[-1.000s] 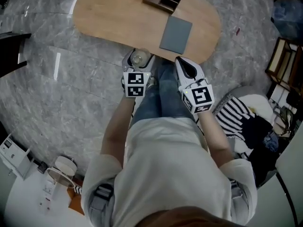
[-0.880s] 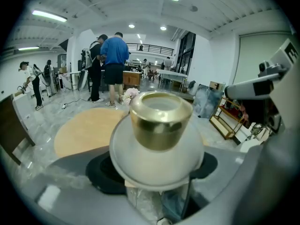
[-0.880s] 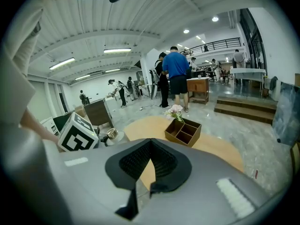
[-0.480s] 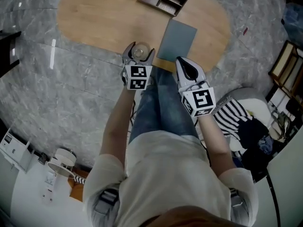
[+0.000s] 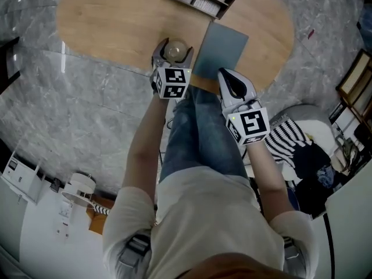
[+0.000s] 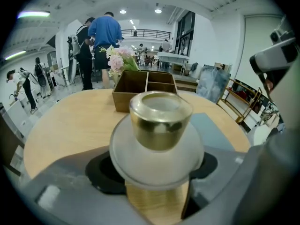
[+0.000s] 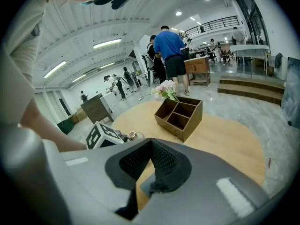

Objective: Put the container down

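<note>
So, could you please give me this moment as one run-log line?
left gripper: holding jar over table | right gripper: shut, empty

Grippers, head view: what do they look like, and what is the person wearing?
The left gripper and right gripper have pale grey bodies with black pads. Each carries a white cube with black square markers. The person wears a white short-sleeved shirt and blue jeans.
</note>
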### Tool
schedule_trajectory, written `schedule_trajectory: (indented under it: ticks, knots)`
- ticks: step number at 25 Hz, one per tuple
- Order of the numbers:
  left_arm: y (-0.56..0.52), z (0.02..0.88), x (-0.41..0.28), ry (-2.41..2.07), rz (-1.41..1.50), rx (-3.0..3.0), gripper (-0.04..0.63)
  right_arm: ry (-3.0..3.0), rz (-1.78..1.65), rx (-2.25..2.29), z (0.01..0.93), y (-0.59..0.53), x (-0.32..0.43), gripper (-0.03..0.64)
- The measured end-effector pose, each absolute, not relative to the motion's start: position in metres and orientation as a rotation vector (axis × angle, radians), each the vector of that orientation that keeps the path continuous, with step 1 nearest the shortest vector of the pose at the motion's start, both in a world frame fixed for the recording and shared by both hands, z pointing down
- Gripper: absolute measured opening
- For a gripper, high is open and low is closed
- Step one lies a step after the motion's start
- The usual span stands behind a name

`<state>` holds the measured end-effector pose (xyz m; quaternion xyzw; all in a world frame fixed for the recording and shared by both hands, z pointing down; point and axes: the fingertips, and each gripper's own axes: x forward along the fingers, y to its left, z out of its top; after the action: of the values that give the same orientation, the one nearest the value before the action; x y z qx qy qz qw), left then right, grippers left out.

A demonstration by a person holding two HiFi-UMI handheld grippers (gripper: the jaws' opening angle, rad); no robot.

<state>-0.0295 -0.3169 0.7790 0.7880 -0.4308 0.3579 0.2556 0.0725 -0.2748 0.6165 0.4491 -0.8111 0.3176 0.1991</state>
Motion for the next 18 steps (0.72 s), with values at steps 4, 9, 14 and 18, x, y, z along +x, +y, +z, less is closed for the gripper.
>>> schedule_trajectory:
  ticks: [4,9,14,18]
  knots:
    - [-0.328,0.795,-0.028,-1.181,0.978,2.126,0.351,-2.254,0.917,1.268,0.629,-0.283,0.077,-0.002]
    - [-0.341,0.808,-0.026,-1.195,0.979,2.122,0.351,-2.244,0.934,1.273,0.639,-0.29,0.082,-0.002]
    - [-0.346,0.816,-0.02,-1.195,0.977,2.13,0.351,-2.233,0.942,1.279,0.643,-0.292,0.088,-0.002]
    - [-0.35,0.817,-0.017,-1.204,0.973,2.161,0.351,-2.236,0.938,1.29,0.643,-0.295,0.089,-0.002]
